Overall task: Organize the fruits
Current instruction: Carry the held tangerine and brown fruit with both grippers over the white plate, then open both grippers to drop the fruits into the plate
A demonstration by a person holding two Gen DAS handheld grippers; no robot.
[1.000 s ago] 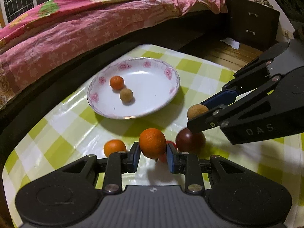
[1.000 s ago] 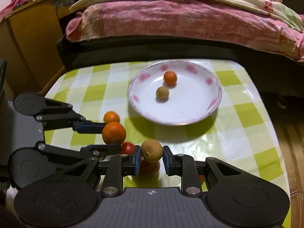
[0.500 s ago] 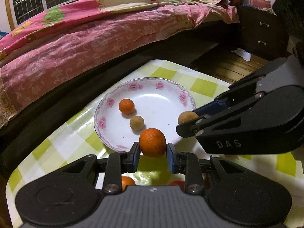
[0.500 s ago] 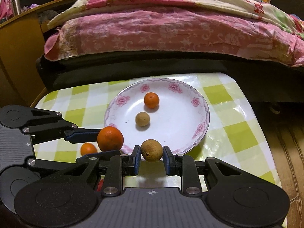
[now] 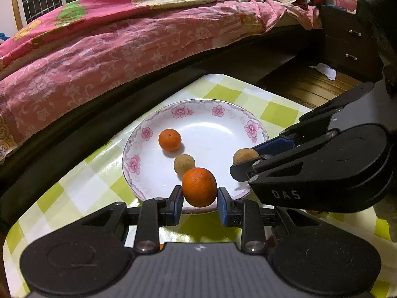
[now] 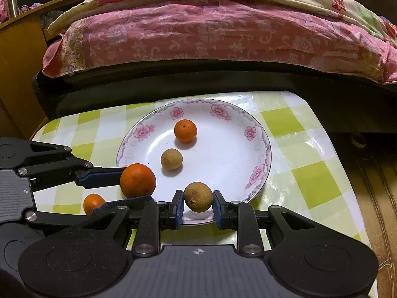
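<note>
The large orange sits pinched between the two blue pads of the left tool, raised over the near rim of the flowered white plate. Just beside it, the brown round fruit is gripped the same way in the right tool, also over the plate's near rim; in the left wrist view that fruit peeps out from the right tool's tips.

On the plate lie a small orange toward its far side and a small tan fruit nearer the middle, close together but apart. Another small orange rests on the desk off the plate, toward the desk's left edge, partly hidden behind the left tool.

The plate stands near the far edge of the desk, which wears a green-and-white checked cover. Beyond that edge runs a bed under a pink flowered quilt. A dark drawer unit stands past the desk's right corner.
</note>
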